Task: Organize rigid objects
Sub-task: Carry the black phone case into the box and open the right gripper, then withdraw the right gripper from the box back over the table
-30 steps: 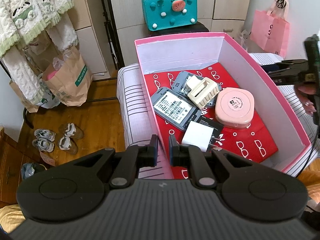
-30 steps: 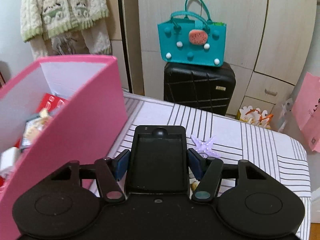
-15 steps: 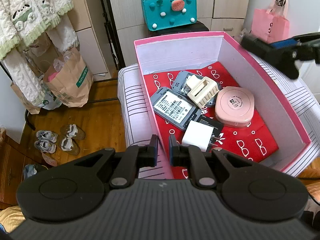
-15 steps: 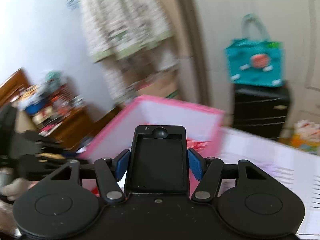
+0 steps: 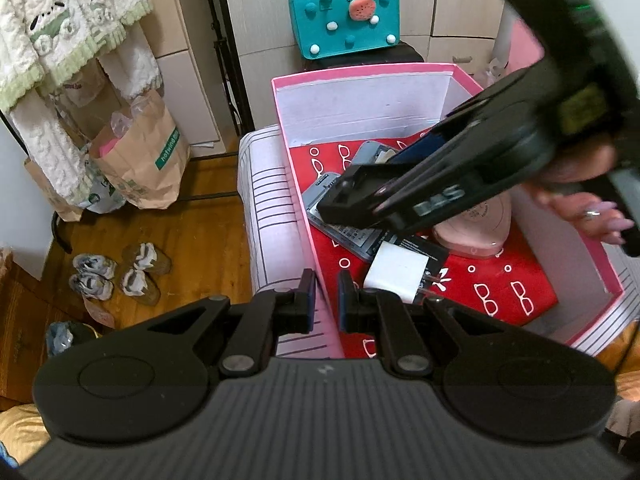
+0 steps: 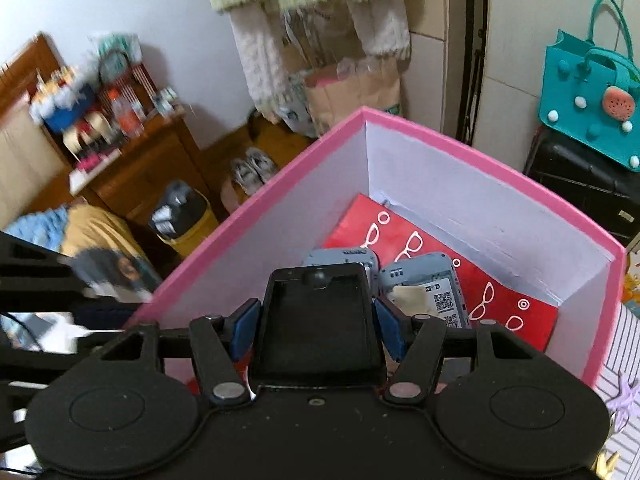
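Well along: grey phone shells (image 5: 340, 216), white charger (image 5: 394, 270) and pink compact (image 5: 480, 232) already inside open pink cardboard box (image 5: 360, 70); right gripper (image 6: 316, 320) clamping black phone case (image 6: 316, 320) above it, undropped; left gripper (image 5: 325, 300) pinching its near wall.

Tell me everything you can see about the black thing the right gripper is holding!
The black tray is a flat rectangle that looks like hard plastic, with a raised rim, a sunken middle and a small round knob at its far end. The right gripper pinches it by its long sides with blue-padded fingers. It tilts downward over the open pink box, above the grey devices on the red liner. It doesn't seem to touch anything else.
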